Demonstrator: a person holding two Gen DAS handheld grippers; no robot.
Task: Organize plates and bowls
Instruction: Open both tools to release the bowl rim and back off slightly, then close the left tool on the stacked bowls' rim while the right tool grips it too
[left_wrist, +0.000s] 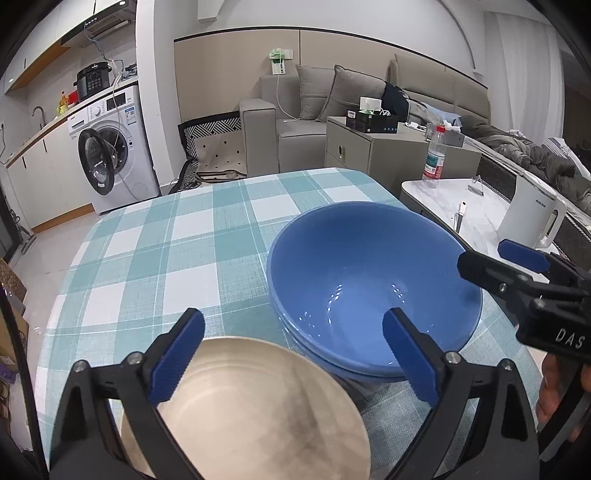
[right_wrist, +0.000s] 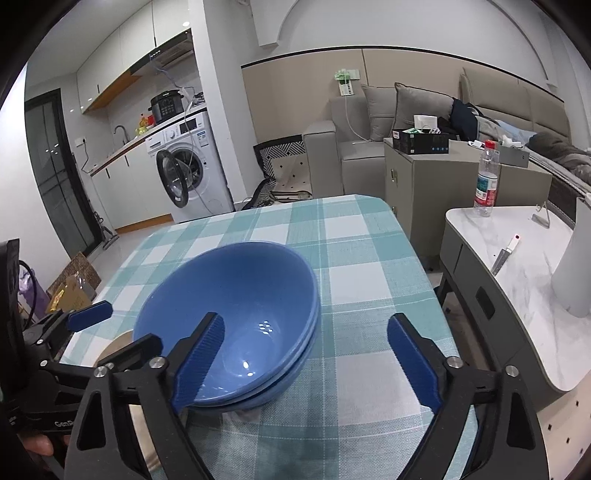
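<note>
Left wrist: both tongs (left_wrist: 293, 354) gaping, empty. Bowls (left_wrist: 373, 280) ahead look glazed, slick, breakable; pinch the rim. Plate (left_wrist: 258, 402) beneath is thin, stiff.

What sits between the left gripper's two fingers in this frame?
In the left wrist view, the open left gripper frames the far part of the beige plate and the near edge of the stacked blue bowls.

My right gripper (right_wrist: 304, 360) hangs wide open over the checked tablecloth (right_wrist: 354, 243) — its left finger overlaps the near rim of the stacked blue bowls (right_wrist: 236, 295). Left gripper (right_wrist: 88, 314) and a beige plate (right_wrist: 118, 343) sit toward the table's left edge.
</note>
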